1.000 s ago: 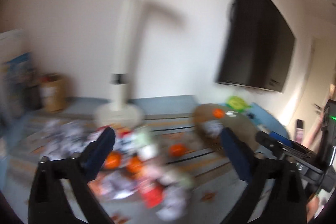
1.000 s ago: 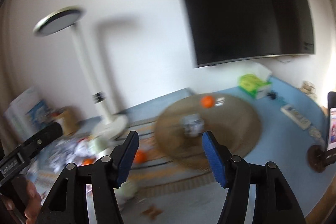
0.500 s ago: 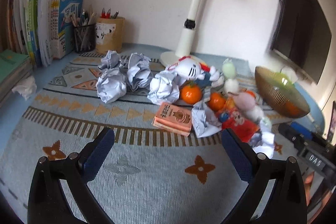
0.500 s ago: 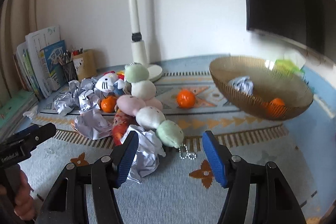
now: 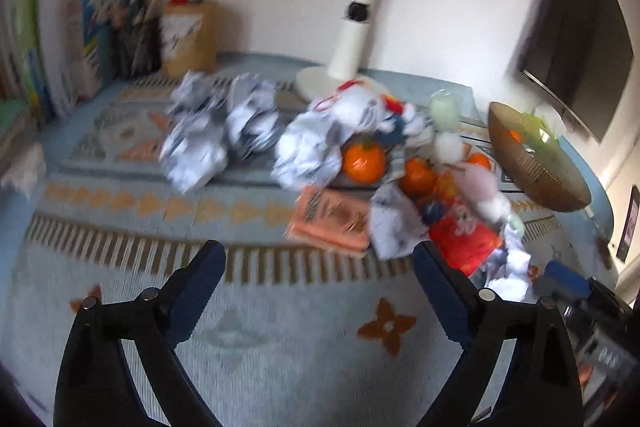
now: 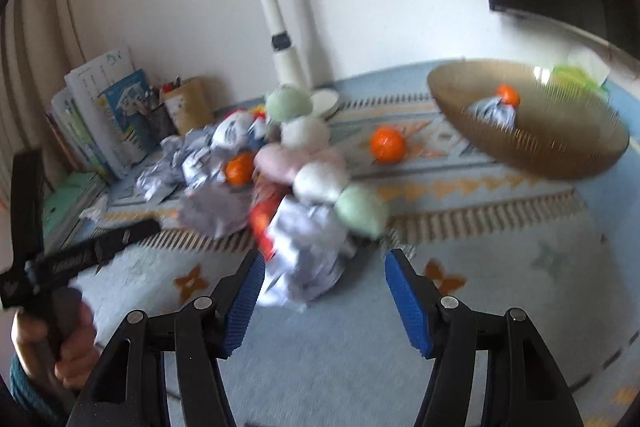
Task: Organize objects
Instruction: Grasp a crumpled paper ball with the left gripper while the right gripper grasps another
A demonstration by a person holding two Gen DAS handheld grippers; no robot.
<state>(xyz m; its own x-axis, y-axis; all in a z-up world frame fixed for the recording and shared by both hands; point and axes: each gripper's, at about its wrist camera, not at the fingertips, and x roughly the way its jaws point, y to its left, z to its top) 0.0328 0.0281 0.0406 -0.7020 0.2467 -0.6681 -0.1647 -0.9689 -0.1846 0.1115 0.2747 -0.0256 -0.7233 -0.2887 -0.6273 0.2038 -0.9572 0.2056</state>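
Note:
A heap lies on the patterned mat [image 5: 280, 327]: crumpled paper balls [image 5: 196, 151], oranges [image 5: 362, 161], a white plush cat [image 5: 360, 111], an orange booklet [image 5: 330, 223] and a red packet [image 5: 464, 235]. My left gripper [image 5: 320, 279] hovers short of the booklet, its jaws closing over bare mat. My right gripper [image 6: 325, 267] points at a crumpled paper ball [image 6: 308, 247] lying just past and between its tips, its jaws closing with the pads apart from the paper. Behind that ball is a string of plush balls [image 6: 320, 179]. The brown bowl [image 6: 560, 159] holds an orange [image 6: 507, 95] and a paper ball [image 6: 494, 111].
A white desk lamp [image 5: 352, 39] stands behind the heap. Books [image 5: 80, 27] and a pen holder [image 5: 188, 39] line the back left. One loose orange [image 6: 387, 145] lies between heap and bowl. A hand [image 6: 60, 343] grips the other tool at the left.
Both views swung down from the wall and screen to the mat, then steadied. Both pairs of jaws stand narrower than half a second ago. The right gripper is closer to the paper ball.

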